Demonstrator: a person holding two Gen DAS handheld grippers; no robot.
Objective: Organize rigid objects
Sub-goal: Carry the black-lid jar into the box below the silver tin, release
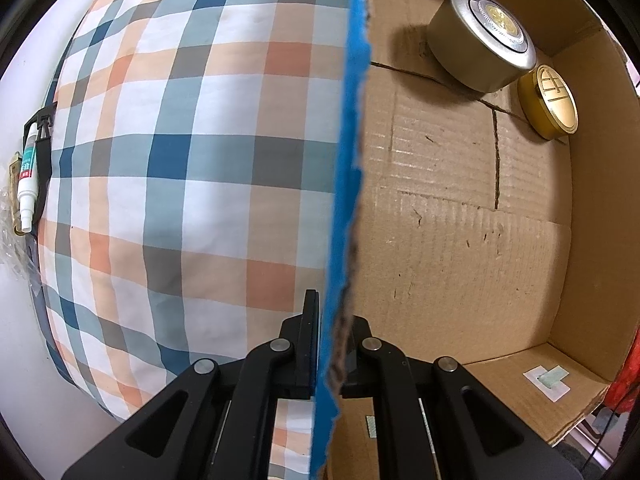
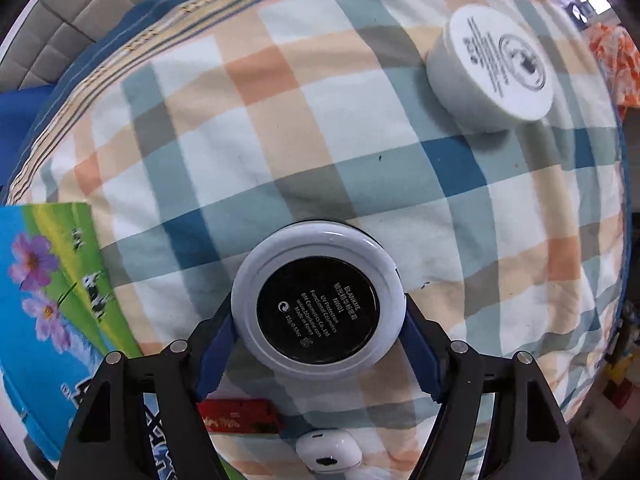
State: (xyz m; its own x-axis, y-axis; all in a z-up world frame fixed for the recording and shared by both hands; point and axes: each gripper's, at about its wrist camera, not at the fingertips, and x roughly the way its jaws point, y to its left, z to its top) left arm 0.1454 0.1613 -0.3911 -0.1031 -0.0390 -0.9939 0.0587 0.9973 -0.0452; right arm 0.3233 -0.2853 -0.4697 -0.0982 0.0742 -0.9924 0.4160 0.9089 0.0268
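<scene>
Nearest my left camera, my left gripper (image 1: 329,344) pinches the blue-edged wall of the cardboard box (image 1: 340,200), its fingers closed on either side; inside, toward one o'clock, a silver tin (image 1: 480,40) touches a smaller gold tin (image 1: 548,100). Nearest my right camera, my right gripper (image 2: 316,320) clamps a white-rimmed round compact (image 2: 316,304), label up, over the plaid cloth (image 2: 280,140). A white jar (image 2: 492,68) sits at one o'clock, well apart.
</scene>
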